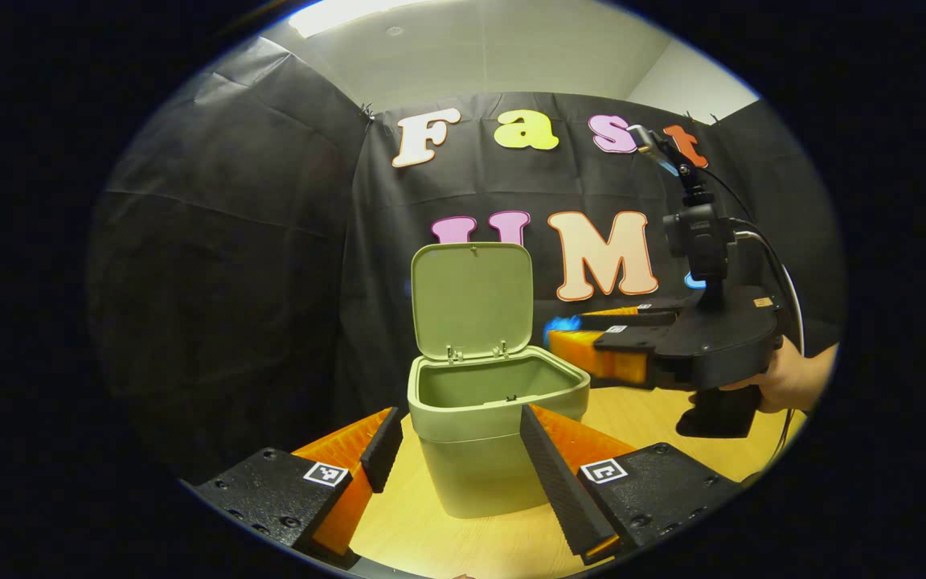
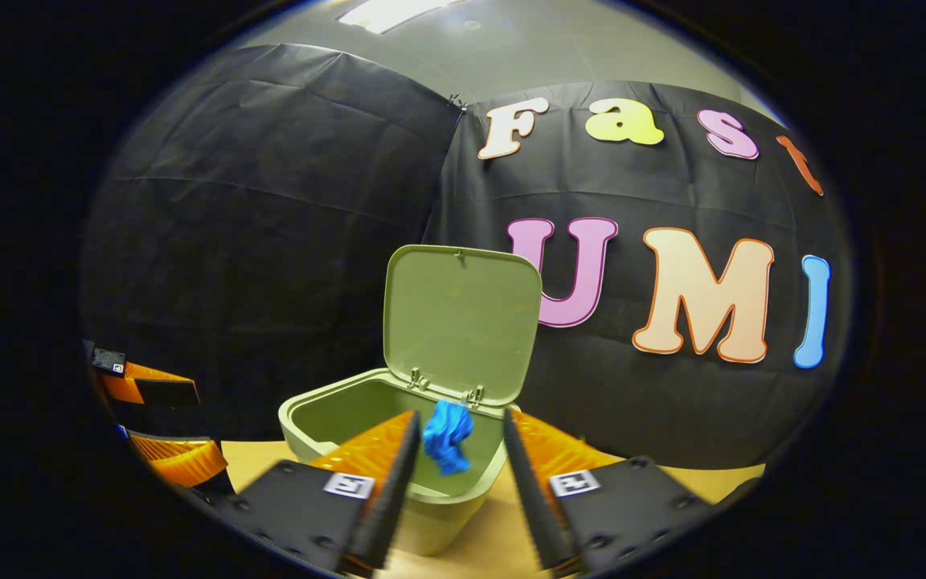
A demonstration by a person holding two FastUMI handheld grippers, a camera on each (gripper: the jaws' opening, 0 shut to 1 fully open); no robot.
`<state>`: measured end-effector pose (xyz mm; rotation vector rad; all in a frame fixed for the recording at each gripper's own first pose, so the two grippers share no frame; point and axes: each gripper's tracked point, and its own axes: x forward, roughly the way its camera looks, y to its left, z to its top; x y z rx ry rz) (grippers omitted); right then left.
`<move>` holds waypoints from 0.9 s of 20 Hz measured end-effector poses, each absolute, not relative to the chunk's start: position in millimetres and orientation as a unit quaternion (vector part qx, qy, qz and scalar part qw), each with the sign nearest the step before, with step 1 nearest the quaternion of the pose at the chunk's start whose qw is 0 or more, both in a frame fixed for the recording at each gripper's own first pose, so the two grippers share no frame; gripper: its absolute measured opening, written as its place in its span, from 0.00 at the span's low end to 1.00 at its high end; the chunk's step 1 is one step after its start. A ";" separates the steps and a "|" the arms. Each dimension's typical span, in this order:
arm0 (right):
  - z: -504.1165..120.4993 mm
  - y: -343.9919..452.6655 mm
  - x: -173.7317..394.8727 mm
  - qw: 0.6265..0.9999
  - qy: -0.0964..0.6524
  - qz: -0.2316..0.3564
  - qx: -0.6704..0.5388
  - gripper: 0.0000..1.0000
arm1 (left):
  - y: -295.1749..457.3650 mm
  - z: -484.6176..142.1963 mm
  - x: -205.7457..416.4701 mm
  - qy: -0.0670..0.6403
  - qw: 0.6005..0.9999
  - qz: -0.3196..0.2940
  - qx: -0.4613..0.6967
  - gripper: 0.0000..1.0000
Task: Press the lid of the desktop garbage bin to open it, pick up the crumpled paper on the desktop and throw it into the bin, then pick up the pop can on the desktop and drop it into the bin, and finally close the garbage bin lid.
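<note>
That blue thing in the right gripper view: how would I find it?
Start at the green bin on the wooden table, its lid standing open. Over its mouth, between the right hand-held gripper's spread fingers, is the crumpled blue paper, touching neither. It is the one crinkly, bright blue object there.

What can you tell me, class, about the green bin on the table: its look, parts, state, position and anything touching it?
The bin is a small pale green tub that looks like matte plastic, narrowing toward its base under a thicker rim. Its lid is open, standing nearly upright on two hinges at the back edge. It stands upright on the wooden table, before the black cloth wall. Nothing grips it. The right gripper is above its opening, and blue crumpled paper shows between the spread jaws, apparently not pinched.
</note>
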<state>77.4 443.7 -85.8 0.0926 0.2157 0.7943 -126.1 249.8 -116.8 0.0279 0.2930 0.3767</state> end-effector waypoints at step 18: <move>-64.1 150.5 91.2 0.981 0.080 0.176 0.032 1.00 | 62.6 -179.9 -71.8 0.173 0.985 -0.001 -0.024 0.91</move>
